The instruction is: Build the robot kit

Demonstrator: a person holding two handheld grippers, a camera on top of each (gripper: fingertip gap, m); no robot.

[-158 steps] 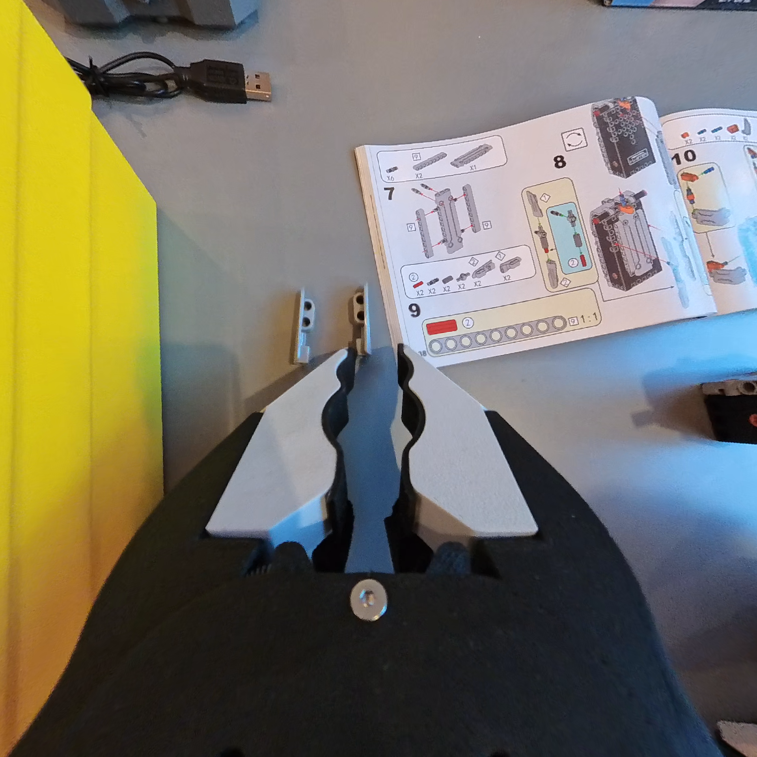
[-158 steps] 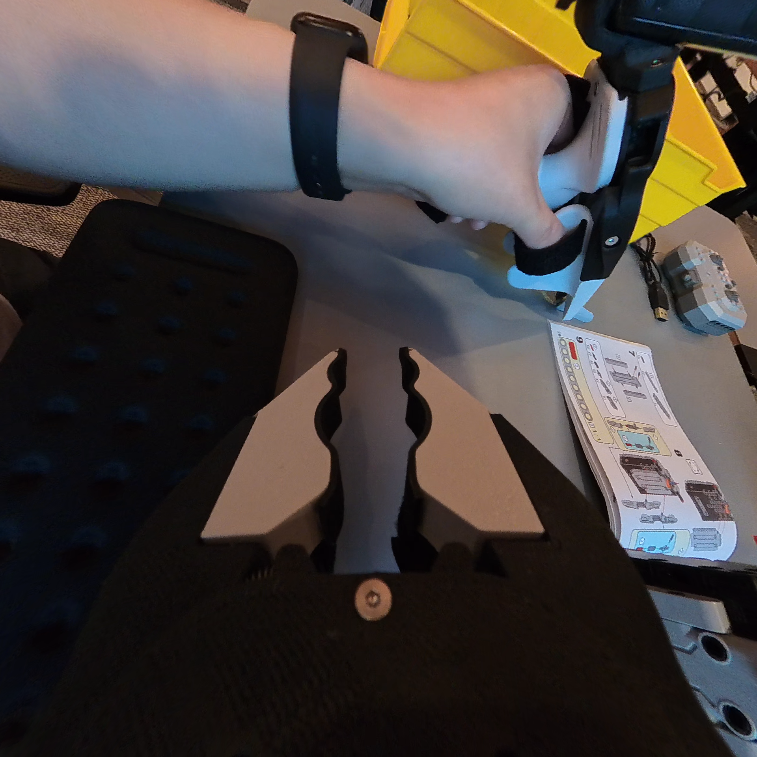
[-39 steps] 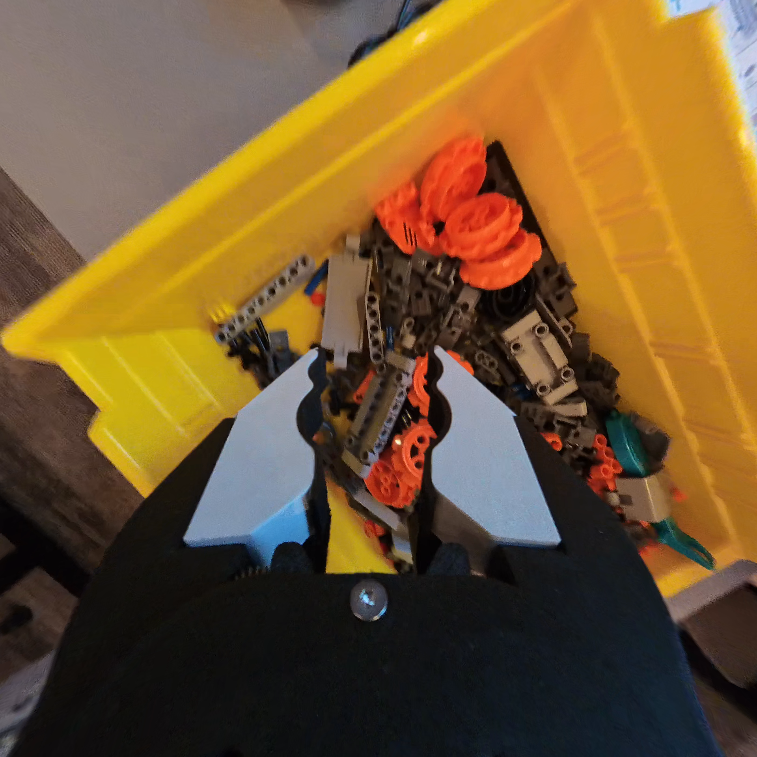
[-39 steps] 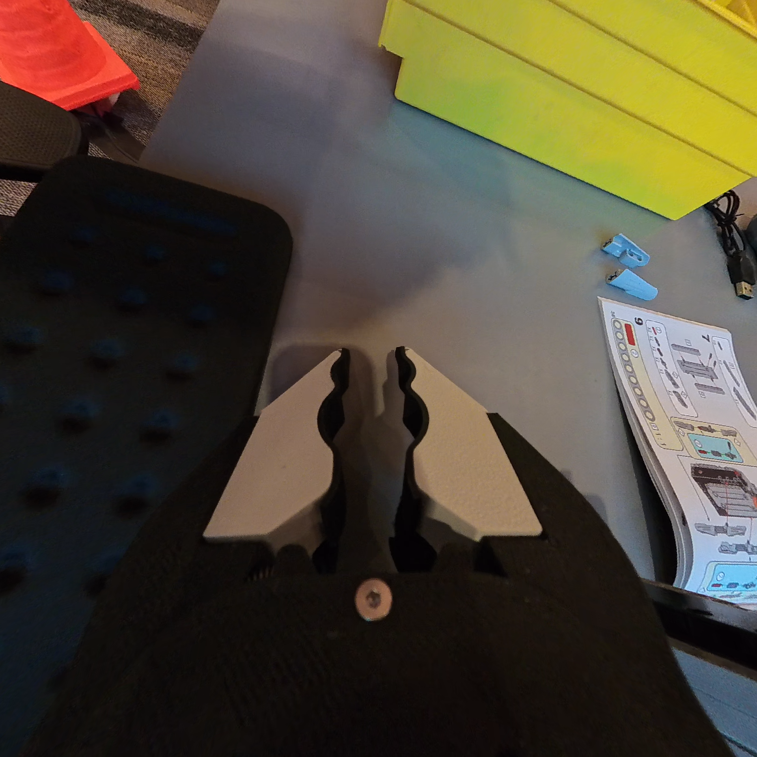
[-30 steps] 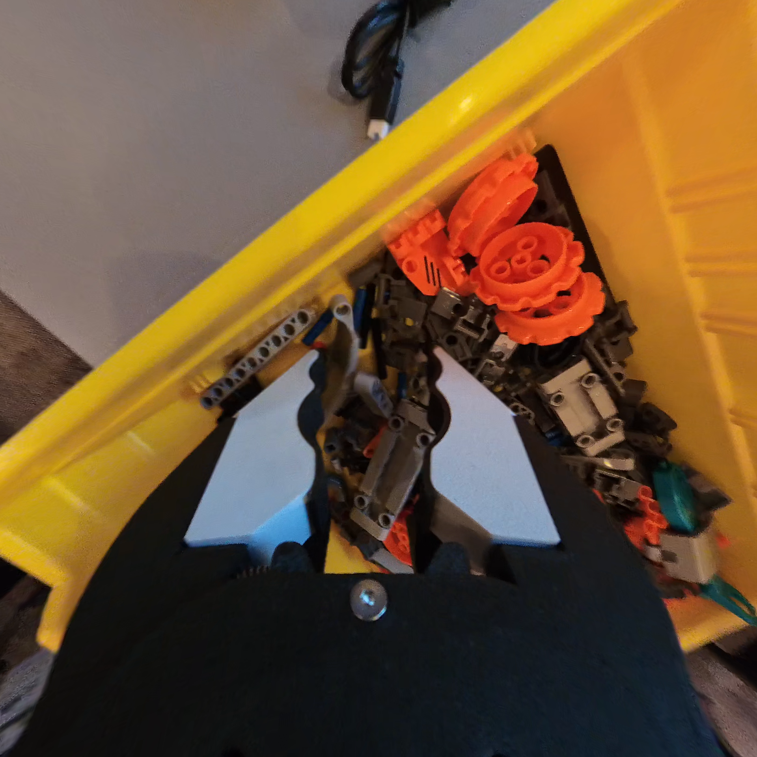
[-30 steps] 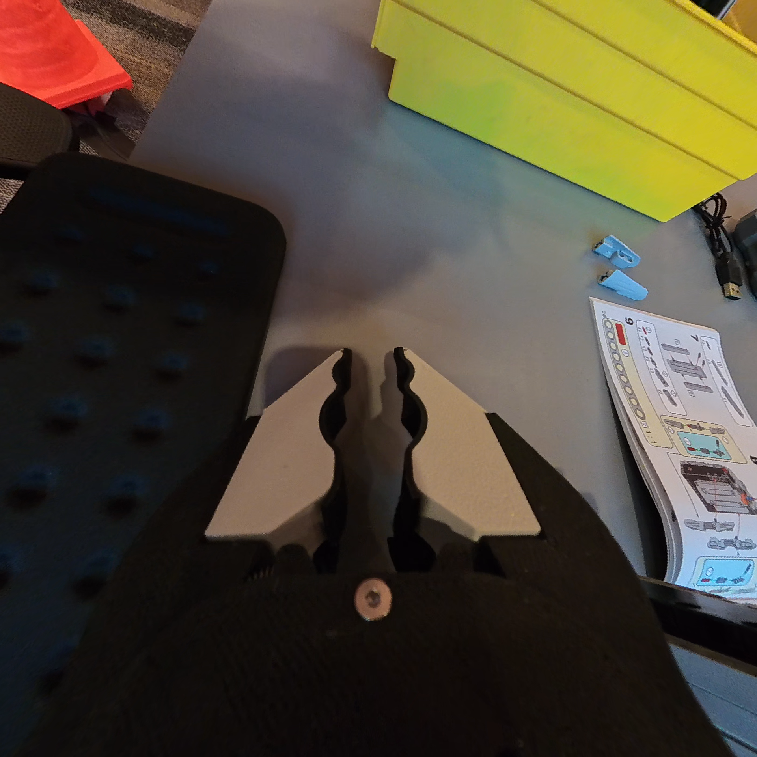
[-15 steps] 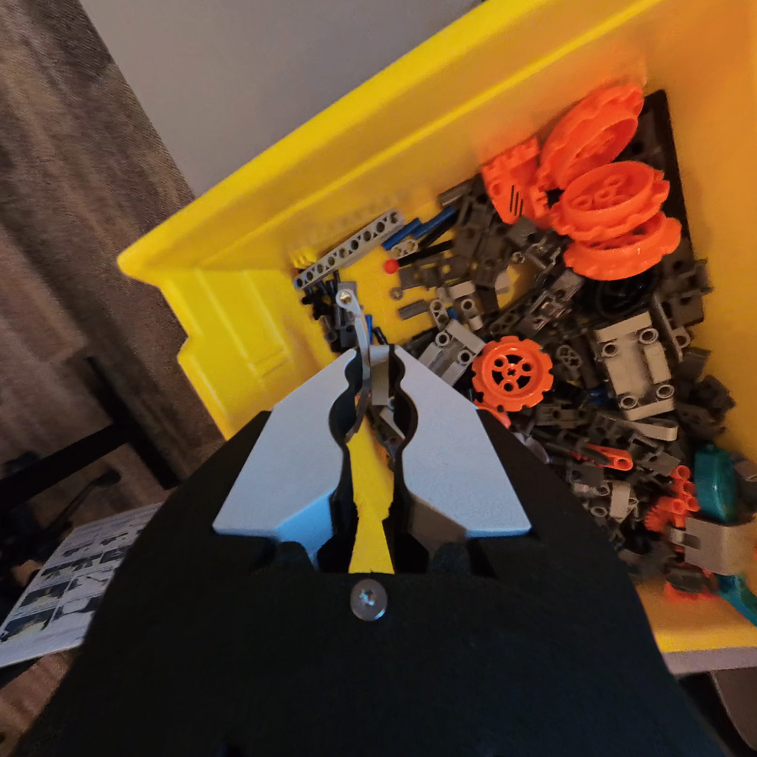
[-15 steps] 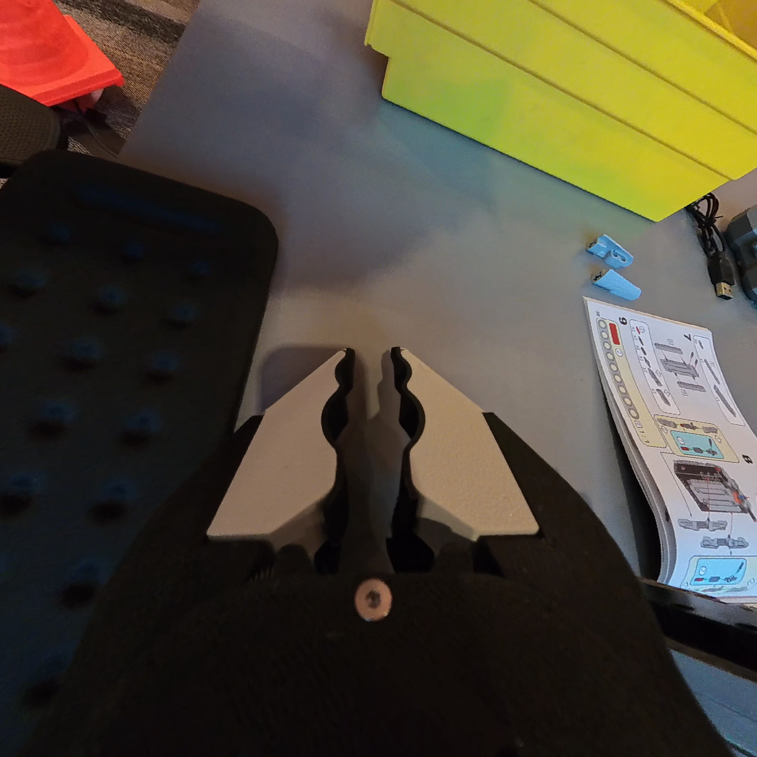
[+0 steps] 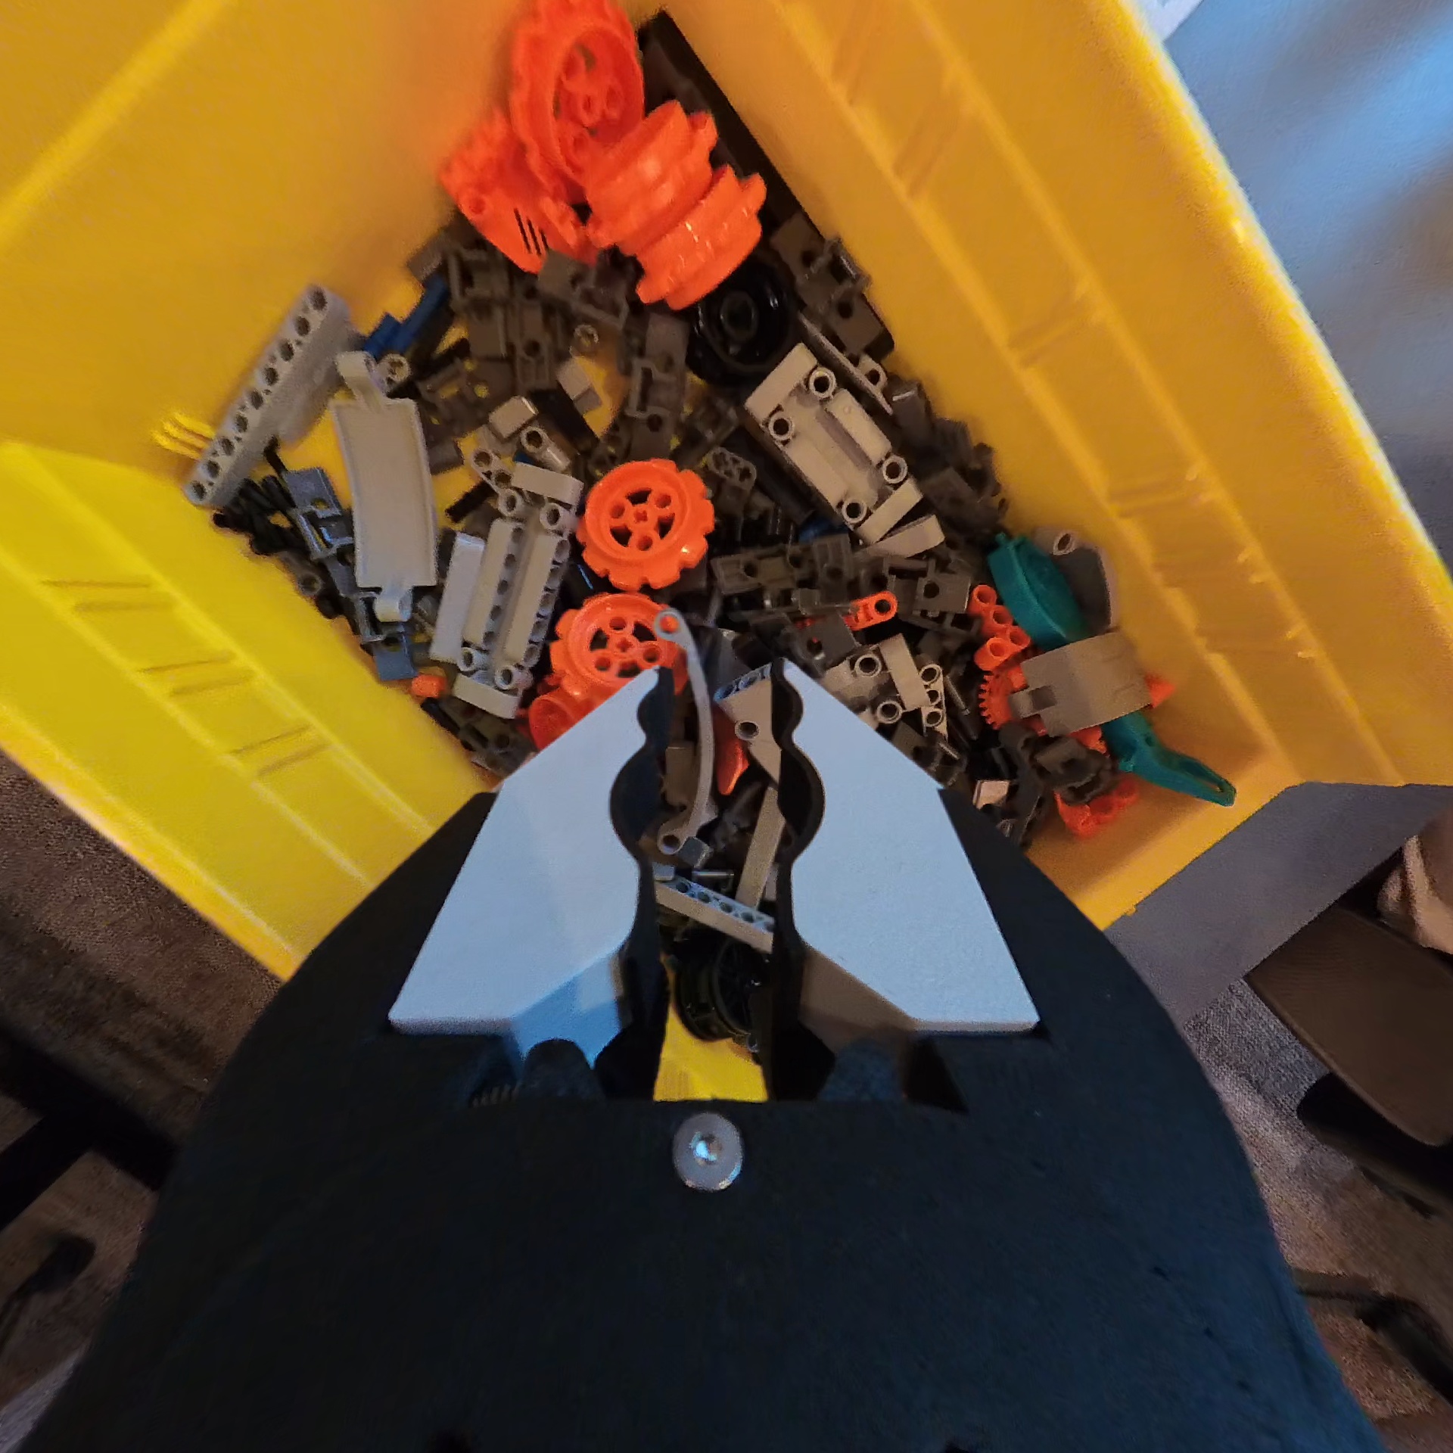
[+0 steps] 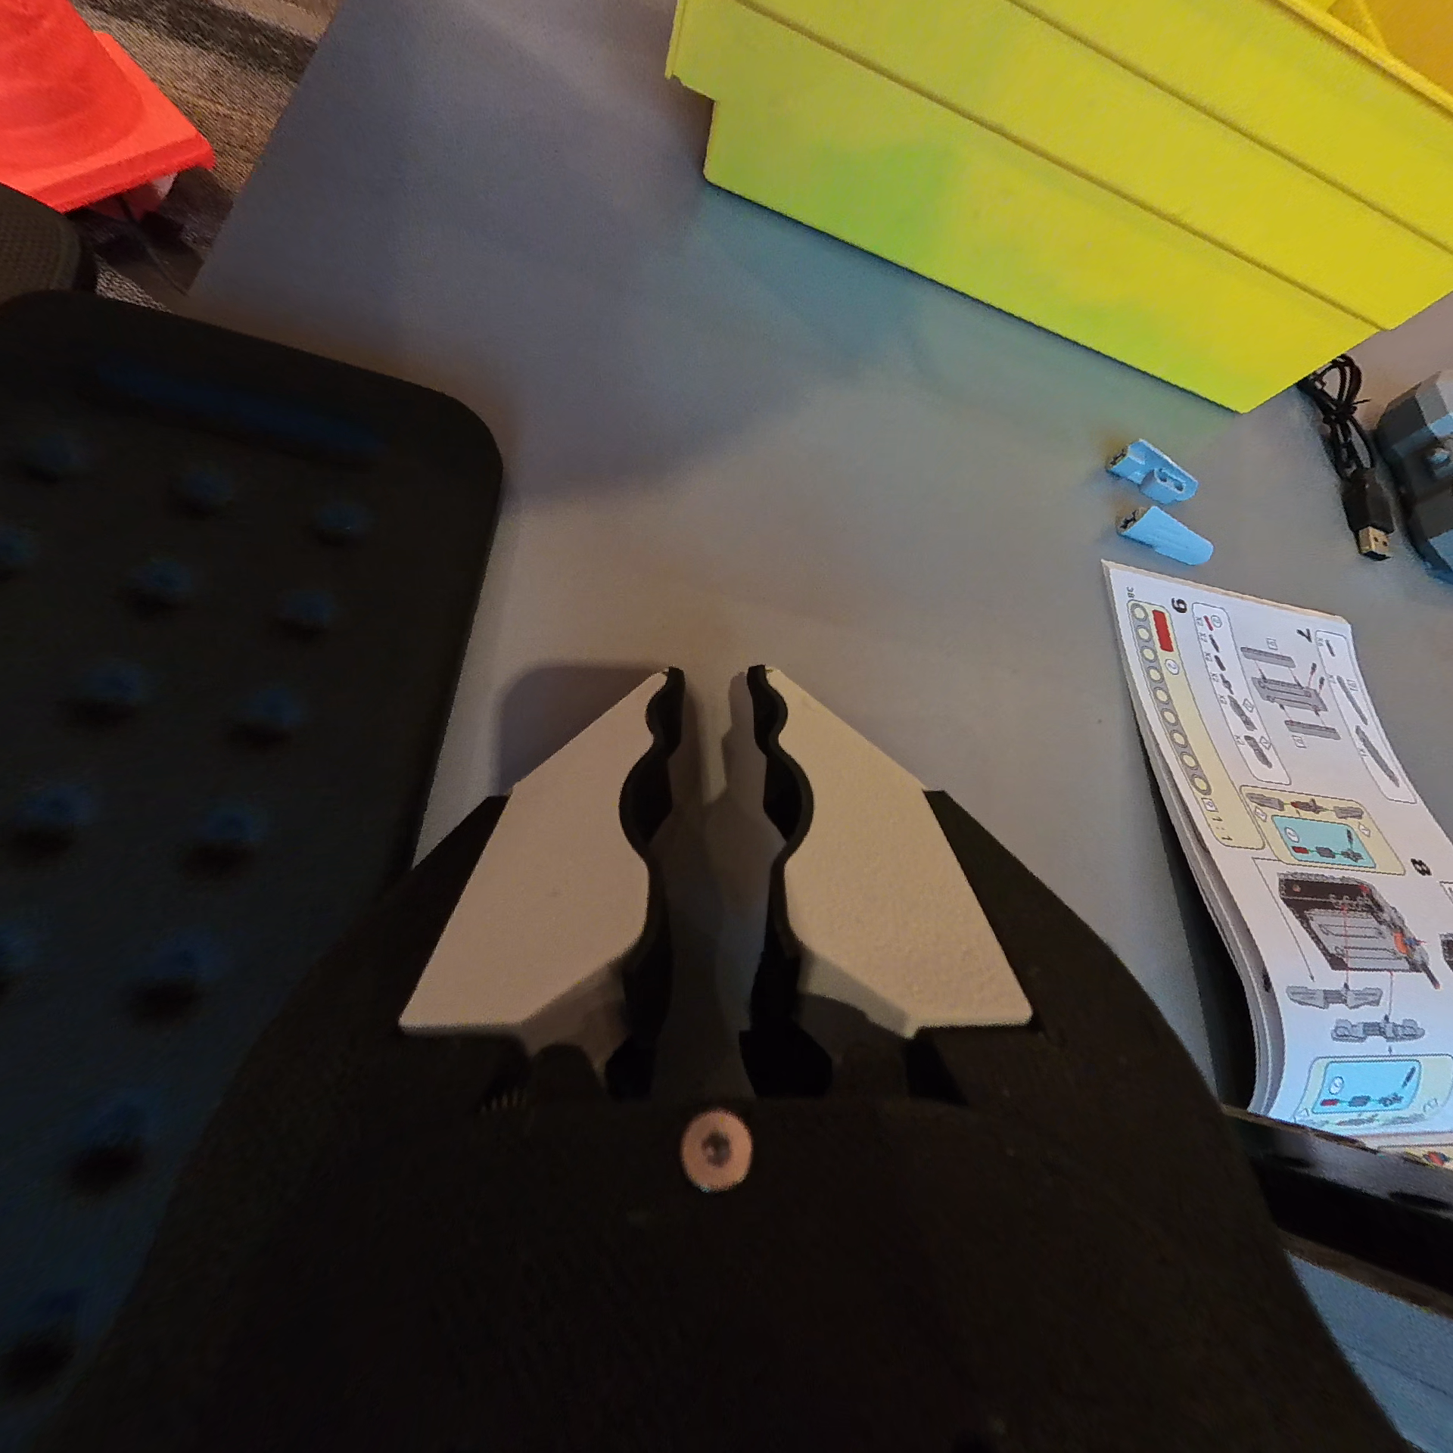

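My left gripper [image 9: 719,672] hangs over a yellow bin [image 9: 1022,236] full of loose grey, black and orange building parts. A thin curved grey piece [image 9: 708,723] stands edge-on between its jaws, close to the left finger, and its top end sticks out past the tips. The jaws are narrowed around it with some gap on the right side. An orange wheel [image 9: 645,535] lies just beyond the tips. My right gripper [image 10: 714,672] is empty, its jaws a narrow gap apart, low over the grey table [image 10: 708,472].
In the right wrist view, a black studded pad [image 10: 196,629] lies at the left and the yellow bin [image 10: 1061,196] at the back right. Two light blue parts [image 10: 1156,480], a USB cable [image 10: 1368,503] and an open instruction booklet [image 10: 1297,825] lie at the right. Some 30 cm of space lies between my two pairs of fingers. To reach the orange wheel [image 9: 645,535] in a straight line is about 4 cm for my left fingers, about 30 cm for my right.
My left gripper was wide open low among the parts, closed around the curved grey piece and rose. It now sits over the bin's middle, jaws slightly wider. The right jaws narrowed slightly.
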